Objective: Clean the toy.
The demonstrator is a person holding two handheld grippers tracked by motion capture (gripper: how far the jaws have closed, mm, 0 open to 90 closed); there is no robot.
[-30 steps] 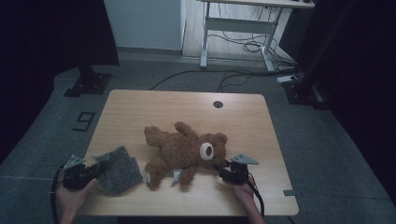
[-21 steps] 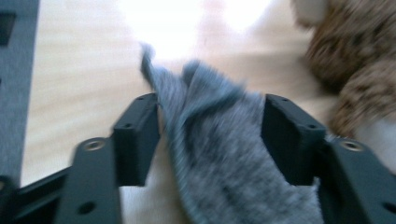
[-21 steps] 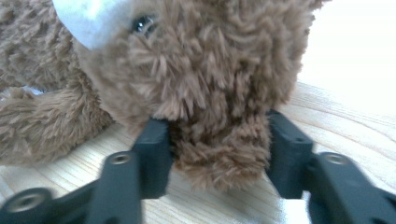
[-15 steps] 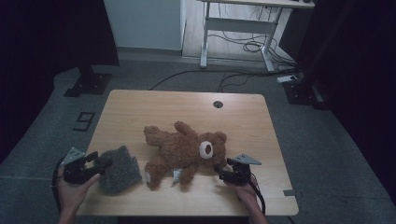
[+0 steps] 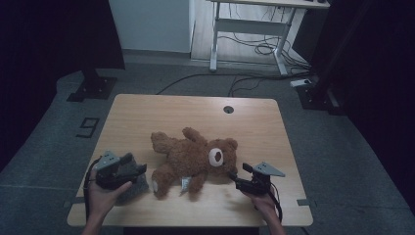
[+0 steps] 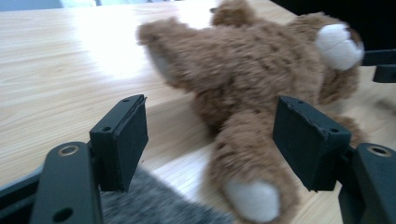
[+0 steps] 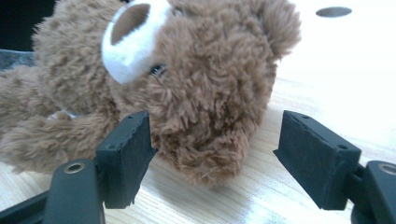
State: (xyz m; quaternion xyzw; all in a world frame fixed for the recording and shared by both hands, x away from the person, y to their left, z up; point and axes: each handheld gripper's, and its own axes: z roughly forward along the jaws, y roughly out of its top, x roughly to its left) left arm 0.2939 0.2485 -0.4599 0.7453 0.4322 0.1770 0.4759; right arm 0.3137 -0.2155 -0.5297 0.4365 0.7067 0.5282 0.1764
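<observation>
Teddy bear (image 5: 193,159) lies on its back in the near half of the counter (image 5: 195,112), long axis running roughly across it: head toward the right edge, legs toward the left and near edge. Right tool (image 5: 238,180) sits just beside the head, near the near-right corner; in the right gripper view (image 7: 205,154) the jaws stand wide apart with the bear's head (image 7: 187,84) straight ahead and just past the pads, nothing pinched. Left tool (image 5: 134,169) is over the grey cloth (image 5: 137,188) by the near-left corner; in the left gripper view (image 6: 210,140) its jaws have just been opening and stand wide, empty, with the bear's leg (image 6: 247,172) lying ahead between the jaw lines and the cloth (image 6: 159,205) below. Right jaws have also just been opening. Judgement: both tools have let go; the right is nearer the bear, at the head end, the left faces the leg end. Any pick should close across the axis.
</observation>
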